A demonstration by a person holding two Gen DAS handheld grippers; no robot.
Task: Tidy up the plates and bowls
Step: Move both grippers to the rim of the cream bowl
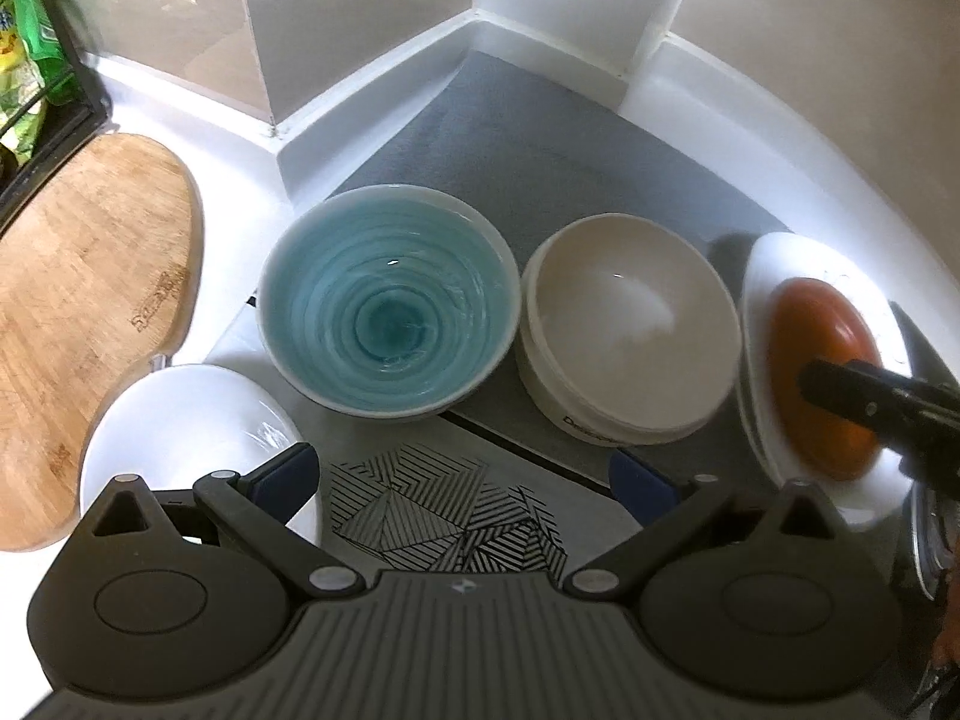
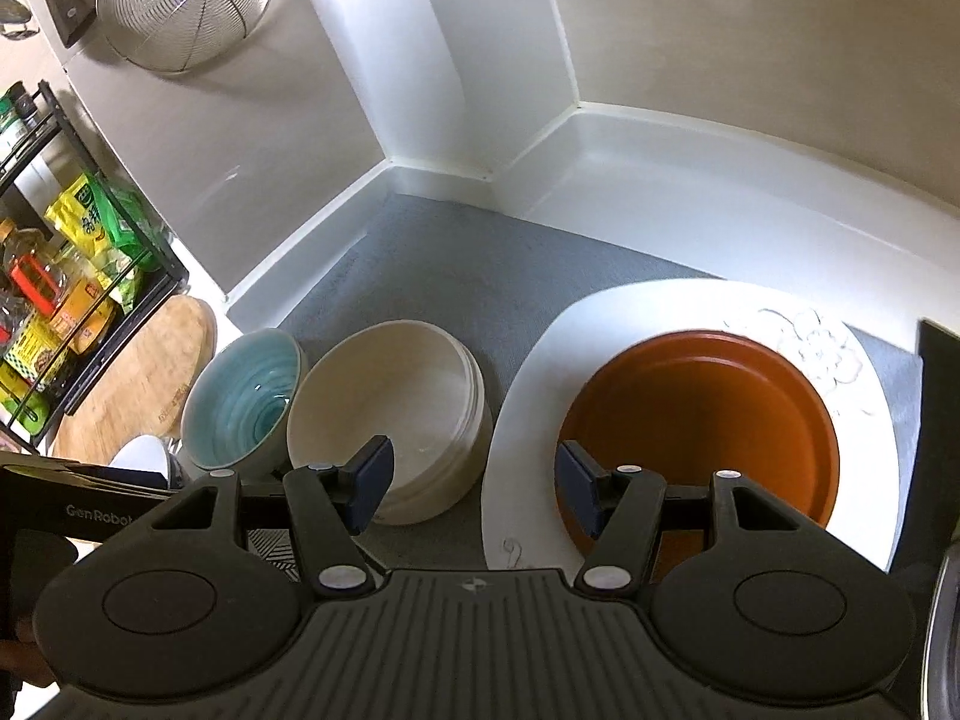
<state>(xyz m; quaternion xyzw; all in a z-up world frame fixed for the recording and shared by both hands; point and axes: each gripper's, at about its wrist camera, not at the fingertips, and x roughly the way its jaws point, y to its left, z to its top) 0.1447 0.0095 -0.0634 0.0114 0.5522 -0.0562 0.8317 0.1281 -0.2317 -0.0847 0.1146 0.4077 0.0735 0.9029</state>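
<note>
A white kitchen counter (image 2: 690, 228) runs into a corner of pale walls, and a grey mat (image 1: 540, 138) covers the part nearest that corner. On the mat a blue bowl (image 1: 387, 306) with ringed glaze sits upright, and just beside it on its right is a cream bowl (image 1: 630, 330), which looks like a nested stack of two or three judging by the layered rims in the right wrist view. Right of those lies a large white plate (image 2: 540, 372) with an orange plate (image 2: 702, 420) resting on it. A small white bowl (image 1: 180, 420) sits at the near left, off the mat, next to a round wooden board (image 1: 90, 300). A tile with black line patterns (image 1: 450, 510) lies just in front of the blue bowl. At the far left a black wire rack (image 2: 66, 276) holds packets and jars, and a wire strainer (image 2: 186, 0) hangs on the wall above. The left gripper (image 1: 465, 480) has its jaws spread wide over the patterned tile, holding nothing. The right gripper (image 2: 474, 483) is also wide open and empty, hovering over the near rim of the white plate, between the cream bowl and the orange plate.
</note>
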